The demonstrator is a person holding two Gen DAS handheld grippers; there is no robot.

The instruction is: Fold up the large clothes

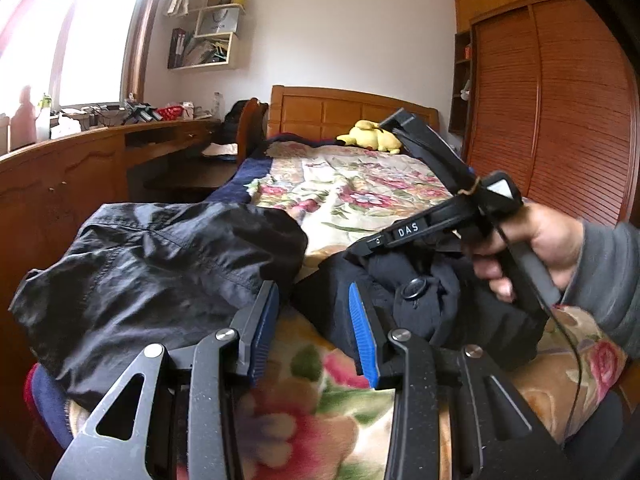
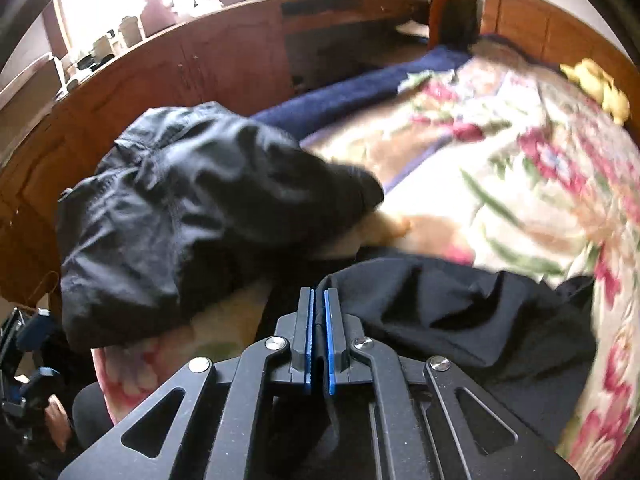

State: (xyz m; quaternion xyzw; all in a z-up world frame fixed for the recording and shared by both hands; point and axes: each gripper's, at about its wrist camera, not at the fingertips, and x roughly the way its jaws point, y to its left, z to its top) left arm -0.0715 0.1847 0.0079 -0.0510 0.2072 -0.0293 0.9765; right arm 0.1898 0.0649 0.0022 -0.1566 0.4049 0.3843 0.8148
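Pinching: my right gripper (image 2: 319, 332) has its blue pads pressed together on a fold of the dark garment (image 2: 460, 320), which lies at the near edge of the bed (image 2: 520, 168).
Left gripper: my left gripper (image 1: 314, 332) stands spread and empty, between the two dark heaps.
Second garment: the black jacket (image 1: 160, 272) sits crumpled at the bed's near left corner.
Handling: I judge both soft, limp and light; the jacket's shiny cloth looks slippery.
Where to hold: seams, hems or the buttoned edge (image 1: 414, 288), not loose middle cloth.
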